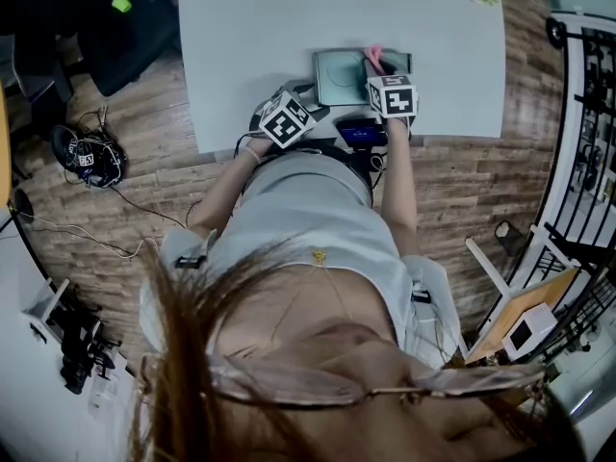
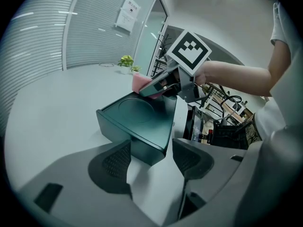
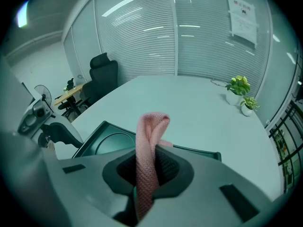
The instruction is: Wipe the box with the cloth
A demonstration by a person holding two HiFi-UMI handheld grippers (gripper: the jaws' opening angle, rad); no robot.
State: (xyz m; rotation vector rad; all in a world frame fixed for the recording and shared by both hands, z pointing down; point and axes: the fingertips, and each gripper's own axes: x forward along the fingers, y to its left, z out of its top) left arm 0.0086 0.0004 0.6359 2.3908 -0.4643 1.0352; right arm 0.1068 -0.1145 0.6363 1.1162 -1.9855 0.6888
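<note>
Overhead first, in the head view: a dark green box (image 1: 339, 75) is seen lying flat at the near edge of a pale table (image 1: 289, 27), right in front of the person. The left gripper (image 1: 306, 102) is held at the box's near left corner. The right gripper (image 1: 379, 69) is held over the box's right side, with a pink cloth (image 1: 373, 56) showing at its tip.

Next, the left gripper view: the jaws are wide apart and nothing is clamped. The near corner of the box (image 2: 137, 122) is framed between the two tips; contact with the pads cannot be confirmed. So the box is judged to be braced or about to be braced, not gripped. The right gripper (image 2: 158, 85) is seen across the lid's far edge, cloth (image 2: 139, 82) at the lid. A small plant (image 2: 127, 62) is noted far back on the table.

Last, the right gripper view: the jaws of the right gripper (image 3: 150, 171) are closed on the cloth (image 3: 150, 141), a folded strip pinched between the pads with a loop sticking up past them. The box (image 3: 102, 143) is seen just below and beyond the tips.

Progress, as a judgement: cloth picked up and brought to the lid, so that part is done. Wiping is judged to be at its start or under way. How much surface has been covered cannot be told, since no dirt or wet trail is visible. The lid's round recess and the sides are presumably left.
</note>
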